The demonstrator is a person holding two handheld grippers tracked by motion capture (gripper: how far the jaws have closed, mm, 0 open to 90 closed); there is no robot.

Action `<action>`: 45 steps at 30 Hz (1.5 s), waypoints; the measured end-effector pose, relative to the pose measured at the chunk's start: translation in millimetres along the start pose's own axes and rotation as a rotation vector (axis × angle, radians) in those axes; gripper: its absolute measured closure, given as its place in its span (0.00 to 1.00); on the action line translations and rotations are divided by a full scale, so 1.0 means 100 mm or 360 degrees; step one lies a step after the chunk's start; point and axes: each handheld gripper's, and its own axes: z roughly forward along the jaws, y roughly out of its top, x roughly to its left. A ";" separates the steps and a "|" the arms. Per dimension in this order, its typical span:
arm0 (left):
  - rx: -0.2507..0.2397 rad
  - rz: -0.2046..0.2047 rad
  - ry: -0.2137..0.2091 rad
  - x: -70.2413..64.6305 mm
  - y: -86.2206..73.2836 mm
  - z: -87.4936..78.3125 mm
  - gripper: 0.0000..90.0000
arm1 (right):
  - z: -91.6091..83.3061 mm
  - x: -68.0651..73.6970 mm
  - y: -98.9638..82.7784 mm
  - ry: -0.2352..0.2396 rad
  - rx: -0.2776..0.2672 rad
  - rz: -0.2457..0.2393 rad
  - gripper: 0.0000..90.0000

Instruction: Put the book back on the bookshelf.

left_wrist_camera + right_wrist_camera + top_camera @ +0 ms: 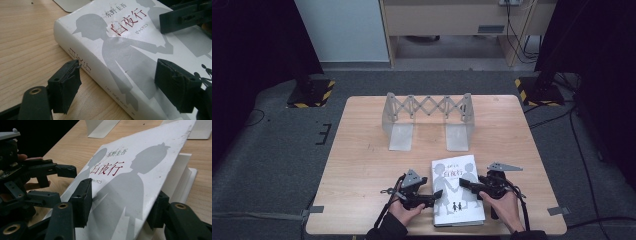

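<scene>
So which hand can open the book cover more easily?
Probably the right gripper: its jaws already straddle the lifted cover edge of the book. The left gripper sits at the spine side.

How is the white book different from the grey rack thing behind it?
The book lies on its back near the person; the rack stands upright at the far side. The book is white with grey figures and red writing; the rack is plain grey with a criss-cross middle. Both sit on the wooden table.
</scene>
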 end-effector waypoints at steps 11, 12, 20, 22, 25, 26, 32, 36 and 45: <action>-0.0034 -0.0006 0.0010 0.01 0.02 0.01 0.25 | -0.06 -0.03 0.05 0.0074 -0.0064 0.0186 0.72; -0.0035 -0.0015 0.0011 0.02 0.03 0.01 0.26 | -0.06 -0.03 0.05 0.0079 -0.0071 0.0202 0.74; -0.0069 -0.0050 0.0001 0.04 0.04 -0.01 0.26 | -0.08 -0.01 0.13 0.0136 -0.0113 0.0329 0.85; -0.0075 -0.0059 0.0000 0.05 0.04 -0.02 0.26 | -0.08 0.00 0.15 0.0164 -0.0115 0.0354 0.87; -0.0085 -0.0067 -0.0012 0.05 0.05 -0.02 0.26 | -0.09 0.02 0.18 0.0176 -0.0120 0.0348 0.88; -0.0088 -0.0069 -0.0015 0.05 0.04 -0.02 0.26 | -0.09 0.03 0.19 0.0180 -0.0123 0.0345 0.88; -0.0103 -0.0095 -0.0054 0.05 0.04 -0.01 0.21 | -0.13 0.07 0.22 0.0209 -0.0151 0.0310 0.90; -0.0122 -0.0150 -0.0117 0.07 0.04 0.00 0.13 | -0.17 0.12 0.25 0.0238 -0.0191 0.0239 0.91; -0.0130 -0.0196 -0.0243 0.04 -0.02 0.08 0.00 | -0.22 0.13 0.26 0.0290 -0.0221 0.0181 0.91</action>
